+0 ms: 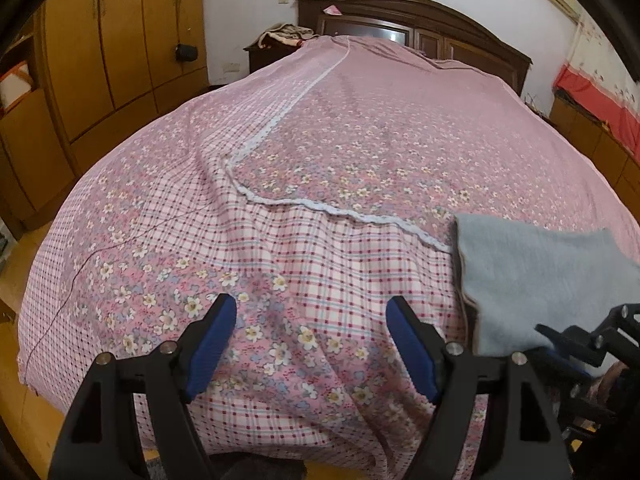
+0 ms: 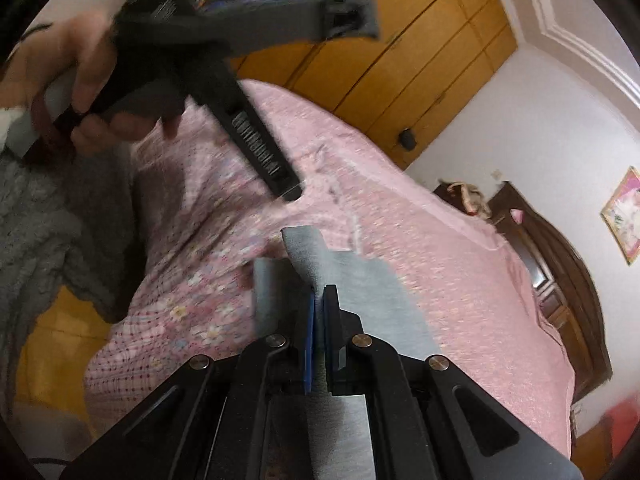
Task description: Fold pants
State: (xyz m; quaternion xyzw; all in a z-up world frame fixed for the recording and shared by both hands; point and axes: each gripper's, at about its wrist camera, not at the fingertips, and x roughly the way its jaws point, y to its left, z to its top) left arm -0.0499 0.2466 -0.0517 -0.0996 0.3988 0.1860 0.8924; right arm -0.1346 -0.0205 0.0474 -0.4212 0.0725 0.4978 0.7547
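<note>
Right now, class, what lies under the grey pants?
The pink flowered bedspread shows around the grey pants. The part directly underneath is covered, so anything else there cannot be seen.

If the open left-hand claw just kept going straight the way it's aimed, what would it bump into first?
Most likely the pink floral bedspread. The left gripper is open, tilted down at bare cover, and the grey pants lie off to its right. Depth is hard to judge.

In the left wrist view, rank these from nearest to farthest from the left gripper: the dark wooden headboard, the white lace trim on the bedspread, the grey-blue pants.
1. Grey-blue pants: just right of the open left gripper, on the near bed edge.
2. White lace trim: mid-bed, running across ahead of the fingers.
3. Dark wooden headboard: far end of the bed, against the wall.
</note>
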